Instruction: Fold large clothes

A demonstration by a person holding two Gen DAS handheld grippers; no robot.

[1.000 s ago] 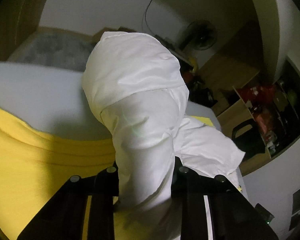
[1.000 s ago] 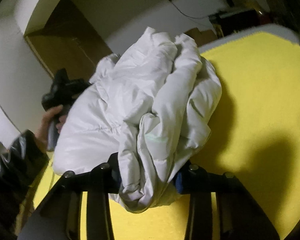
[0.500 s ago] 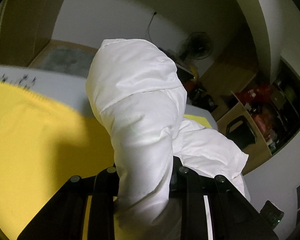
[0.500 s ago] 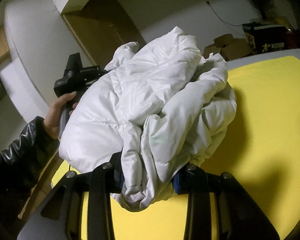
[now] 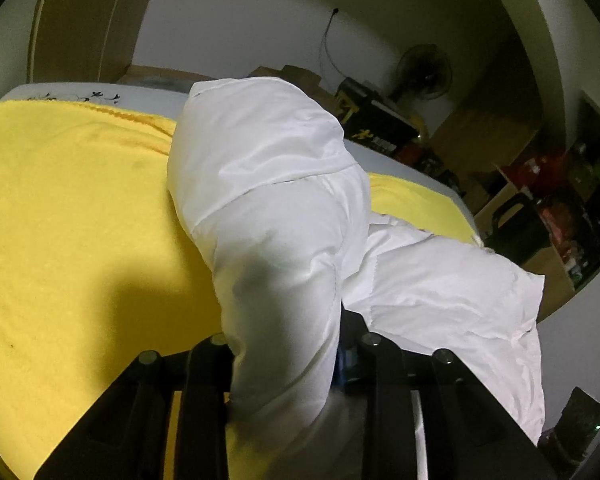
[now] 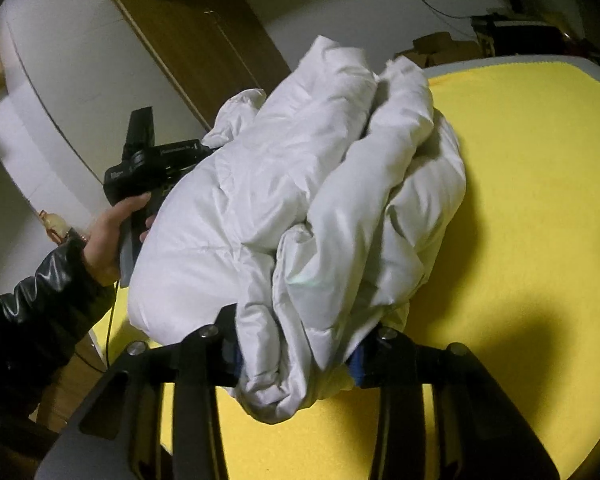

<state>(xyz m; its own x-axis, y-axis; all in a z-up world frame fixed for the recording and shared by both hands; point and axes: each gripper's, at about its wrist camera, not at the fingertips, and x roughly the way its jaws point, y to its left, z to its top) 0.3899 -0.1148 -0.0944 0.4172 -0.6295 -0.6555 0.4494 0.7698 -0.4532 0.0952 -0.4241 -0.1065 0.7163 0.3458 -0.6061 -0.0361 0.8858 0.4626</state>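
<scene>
A white puffy jacket is bunched up and held above a yellow cloth that covers the table. My left gripper is shut on a thick fold of the jacket. My right gripper is shut on another bunched fold of the jacket. In the right wrist view the left gripper's black body shows at the left in the person's hand, partly hidden behind the jacket. The fingertips of both grippers are hidden by the fabric.
The yellow cloth spreads to the right in the right wrist view. The table's white edge shows at the back. Wooden shelves with clutter, a fan and cardboard boxes stand beyond. A wooden door is behind.
Both grippers have moved with the jacket over the yellow cloth. In the left wrist view the cloth now fills the left side where bare white table showed before. Both grips hold.
</scene>
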